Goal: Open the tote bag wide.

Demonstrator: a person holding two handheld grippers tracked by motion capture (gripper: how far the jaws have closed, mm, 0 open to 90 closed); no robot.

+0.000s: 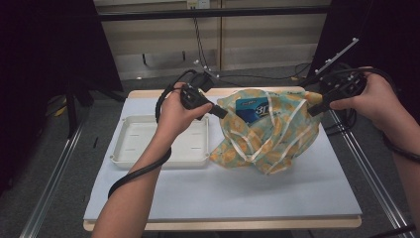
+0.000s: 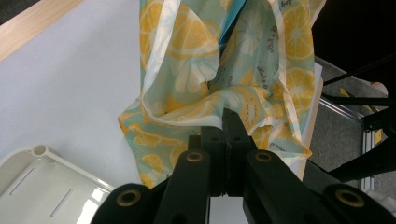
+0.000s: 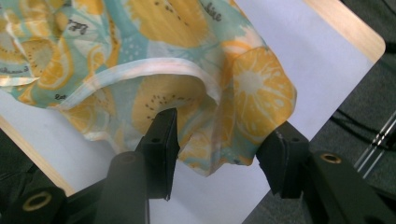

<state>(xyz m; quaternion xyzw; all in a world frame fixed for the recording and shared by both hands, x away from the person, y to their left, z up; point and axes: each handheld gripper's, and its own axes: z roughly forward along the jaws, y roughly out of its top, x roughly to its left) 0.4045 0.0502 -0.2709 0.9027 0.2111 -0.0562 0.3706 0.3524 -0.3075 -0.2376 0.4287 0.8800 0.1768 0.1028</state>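
Note:
A thin fabric bag (image 1: 270, 131) printed with yellow lemon slices on pale teal lies slumped on the white table mat (image 1: 223, 193). A blue packet (image 1: 251, 110) shows through its open mouth. My left gripper (image 1: 221, 112) is shut on the bag's left rim and holds it raised. In the left gripper view the jaws (image 2: 230, 117) meet on a fold of the bag (image 2: 196, 70). My right gripper (image 1: 313, 110) is at the bag's right corner. In the right gripper view its jaws (image 3: 223, 126) stand apart, with a loose fold of the bag (image 3: 163, 56) hanging between them, unpinched.
A shallow white tray (image 1: 124, 148) sits on the left of the mat, just under my left forearm, and its corner (image 2: 37, 154) appears in the left gripper view. The table's wooden edge (image 3: 355, 32) and metal side rails (image 1: 366, 168) border the mat.

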